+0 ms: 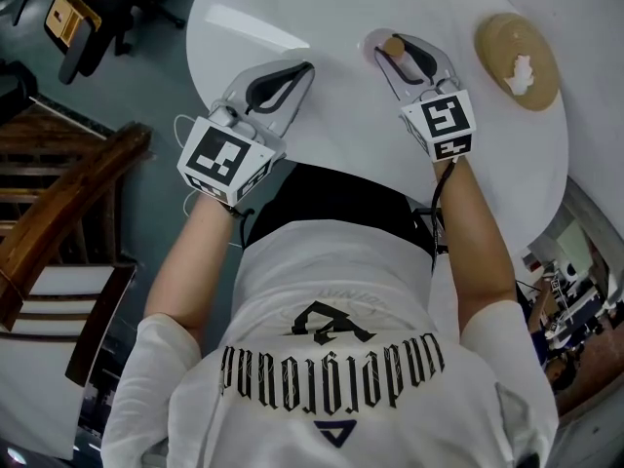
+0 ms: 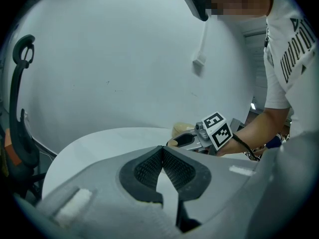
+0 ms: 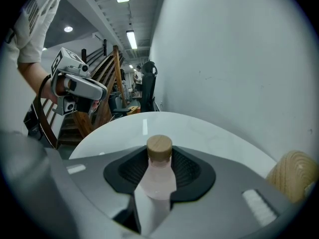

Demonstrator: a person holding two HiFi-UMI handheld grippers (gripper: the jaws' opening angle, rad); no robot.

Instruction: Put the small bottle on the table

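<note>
The small bottle (image 3: 158,178) is pale pink with a round wooden cap (image 1: 393,46). It stands upright between the dark pads of my right gripper (image 3: 159,158), which is shut on its neck and body. In the head view the right gripper (image 1: 385,42) is over the near part of the white round table (image 1: 322,8). The bottle's base is hidden, so contact with the tabletop cannot be told. My left gripper (image 1: 304,68) hovers at the table's near left edge, shut with its pad tips meeting (image 2: 163,151) and nothing between them.
A round wooden disc (image 1: 517,61) with a white scrap on it lies on the table to the right of the bottle; its edge (image 3: 294,176) shows in the right gripper view. Wooden stairs (image 1: 58,193) and office chairs (image 1: 78,18) stand on the floor at left.
</note>
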